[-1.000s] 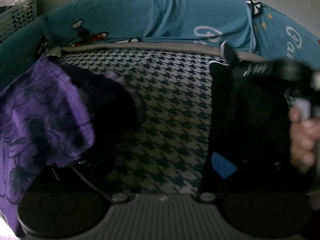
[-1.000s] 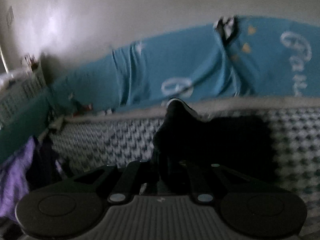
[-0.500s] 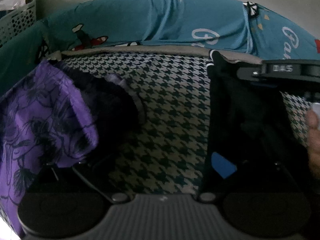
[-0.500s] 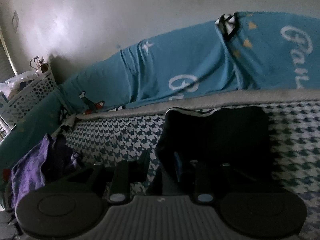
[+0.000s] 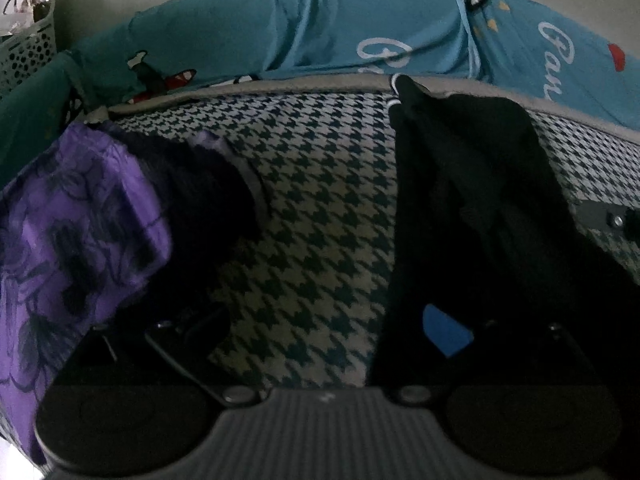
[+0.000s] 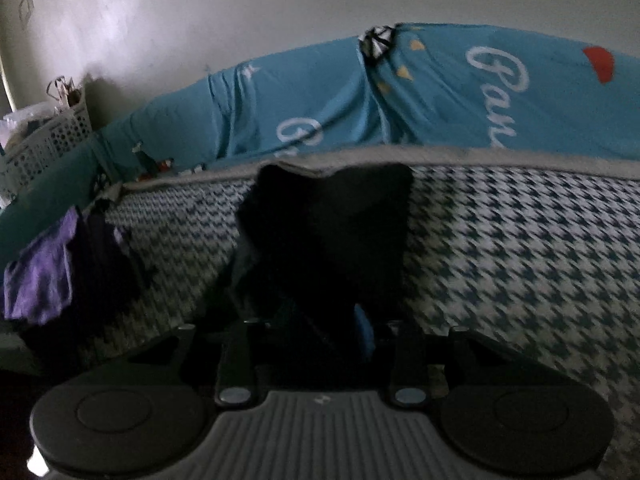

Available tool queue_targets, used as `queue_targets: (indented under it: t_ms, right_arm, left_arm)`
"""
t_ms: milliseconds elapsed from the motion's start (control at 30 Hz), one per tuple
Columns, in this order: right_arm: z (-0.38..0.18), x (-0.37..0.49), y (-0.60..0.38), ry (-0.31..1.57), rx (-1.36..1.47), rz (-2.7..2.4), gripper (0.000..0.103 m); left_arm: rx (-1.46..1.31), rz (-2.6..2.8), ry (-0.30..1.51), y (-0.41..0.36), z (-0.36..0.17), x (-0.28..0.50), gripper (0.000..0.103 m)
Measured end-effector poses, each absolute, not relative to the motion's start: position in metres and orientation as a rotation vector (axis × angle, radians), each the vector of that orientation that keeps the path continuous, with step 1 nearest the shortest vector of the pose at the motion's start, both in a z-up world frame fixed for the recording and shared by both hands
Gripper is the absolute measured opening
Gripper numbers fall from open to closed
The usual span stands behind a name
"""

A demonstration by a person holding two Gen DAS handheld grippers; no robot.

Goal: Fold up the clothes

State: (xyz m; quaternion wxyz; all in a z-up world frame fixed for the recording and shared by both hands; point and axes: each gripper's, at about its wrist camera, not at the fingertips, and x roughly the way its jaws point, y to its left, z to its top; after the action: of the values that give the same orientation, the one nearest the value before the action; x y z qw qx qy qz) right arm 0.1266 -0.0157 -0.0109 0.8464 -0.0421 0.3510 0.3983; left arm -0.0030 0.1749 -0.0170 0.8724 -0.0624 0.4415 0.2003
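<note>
**Black garment laid flat on the houndstooth cover, both grippers at its near end**

Closest to the left wrist camera, the left gripper (image 5: 320, 320) hangs over the houndstooth cover (image 5: 320, 208) with its jaws spread wide. Bare patterned cloth shows between them. The right-hand finger with its blue pad (image 5: 444, 330) sits over the near edge of the black garment (image 5: 472, 184); whether the pad touches the fabric cannot be told in this dim light — nothing is pinched between the two fingers.

From the right wrist view, the right gripper (image 6: 316, 332) has the near end of the black garment (image 6: 332, 232) lying between its fingers, and its jaws are opening. The fabric is too dark to tell whether the pads still press on it.

The black garment stretches away from both grippers as a long dark strip across the cover, its far end reaching the cover's grey border. Left of the garment, well apart from it, a purple floral garment (image 5: 68, 216) lies crumpled with a dark fuzzy piece (image 5: 200, 192) beside it.

Beyond the garment's far end, a teal printed blanket (image 5: 320, 28) with white script — and small cartoon figures — is draped against the pale wall (image 6: 240, 12). Far left of it stands a white perforated basket (image 5: 24, 52).
</note>
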Motion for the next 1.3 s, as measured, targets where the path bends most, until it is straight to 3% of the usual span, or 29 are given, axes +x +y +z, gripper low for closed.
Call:
queue_targets:
  t_ms: [100, 267, 533, 567, 633, 700, 733, 1300]
  right_arm:
    - [-0.014, 0.122, -0.031, 0.744, -0.12, 0.831, 0.035]
    - [-0.027, 0.123, -0.044, 0.738, -0.193, 0.82, 0.047]
    - [-0.049, 0.133, -0.044, 0.765, -0.233, 0.8, 0.048]
    - [-0.049, 0.131, -0.043, 0.758, -0.24, 0.805, 0.046]
    - [-0.05, 0.129, -0.042, 0.749, -0.242, 0.821, 0.024]
    - [-0.049, 0.127, -0.041, 0.75, -0.233, 0.842, 0.008]
    - [-0.048, 0.124, -0.04, 0.742, -0.236, 0.837, 0.005]
    - [0.02, 0.02, -0.013, 0.543, -0.163, 0.965, 0.004]
  left_arm:
    - [-0.12, 0.406, 0.929, 0.17, -0.02, -0.006, 0.103]
    - [-0.118, 0.394, 0.939, 0.167, -0.023, -0.006, 0.103]
    - [-0.116, 0.387, 0.949, 0.165, -0.026, -0.001, 0.103]
    - [-0.115, 0.387, 0.95, 0.165, -0.026, -0.001, 0.103]
    - [-0.114, 0.39, 0.95, 0.166, -0.025, -0.002, 0.103]
    - [-0.111, 0.393, 0.948, 0.166, -0.025, -0.002, 0.103]
    - [-0.11, 0.396, 0.945, 0.167, -0.024, -0.003, 0.103]
    - [-0.171, 0.508, 0.852, 0.2, 0.006, -0.033, 0.103]
